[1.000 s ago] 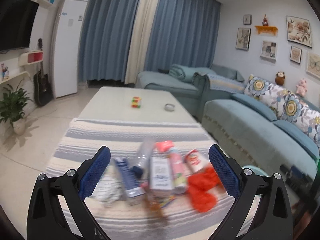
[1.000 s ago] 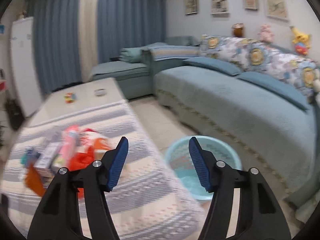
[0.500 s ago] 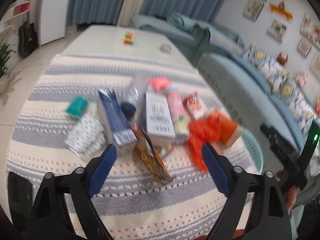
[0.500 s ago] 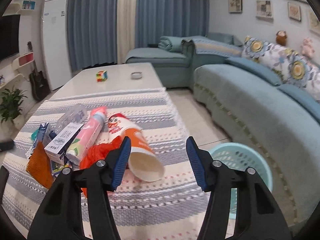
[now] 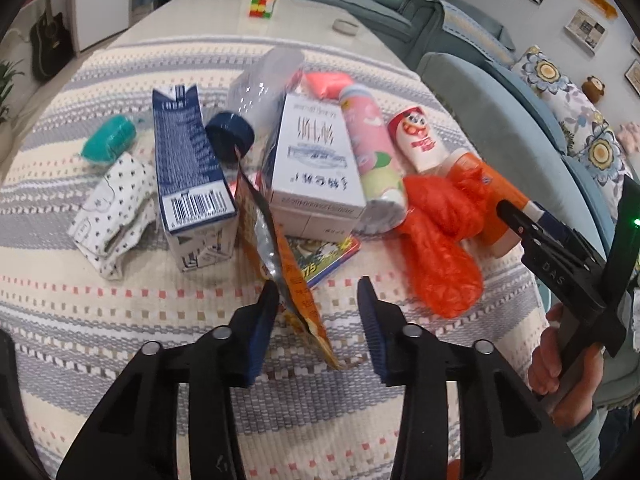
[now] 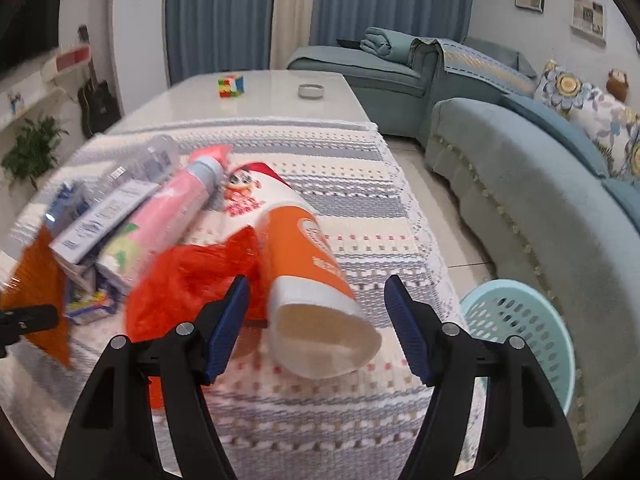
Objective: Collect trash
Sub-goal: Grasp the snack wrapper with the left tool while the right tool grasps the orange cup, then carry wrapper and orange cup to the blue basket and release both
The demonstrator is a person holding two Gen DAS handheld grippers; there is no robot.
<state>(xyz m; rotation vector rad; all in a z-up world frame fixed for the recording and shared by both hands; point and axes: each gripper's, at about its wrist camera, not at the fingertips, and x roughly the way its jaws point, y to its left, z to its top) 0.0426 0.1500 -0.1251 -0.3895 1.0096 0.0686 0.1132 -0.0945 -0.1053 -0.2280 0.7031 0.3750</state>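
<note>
At the near edge of the worktop [image 5: 120,360], the left hand-held gripper [image 5: 318,312] is hovering with its blue fingers spread, and the lower end of an orange snack wrapper [image 5: 280,256] is lying in the gap between them; whether either pad is touching it is unclear. On the striped cloth [image 6: 352,200] the right hand-held gripper [image 6: 318,314] is also standing wide apart, its fingers lying either side of the open mouth of an orange and white paper cup [image 6: 308,272] that is lying on its side, neither finger pressing on it.

Just beyond the left gripper the trash is sitting in a loose heap. A crumpled red plastic bag [image 5: 440,236] is resting against the cup, with a flat colourful packet [image 5: 324,258] peeking out beside it. Further back, a white box [image 5: 316,160] is lying on the pile, a pink tube [image 5: 370,144] is leaning along its right side, and a dark blue carton [image 5: 188,164] is lying to its left. A clear plastic bottle [image 5: 260,80] with a blue cap is sitting between carton and box. At the left of the heap a crumpled white dotted wrapper [image 5: 112,204] and a small teal item [image 5: 110,144] are lying.

Beside the worktop, on the floor near the sofa [image 6: 532,184], a light blue basket [image 6: 528,332] is standing. At the far end of the worktop a puzzle cube [image 6: 231,85] and a small round dish [image 6: 311,90] are resting.
</note>
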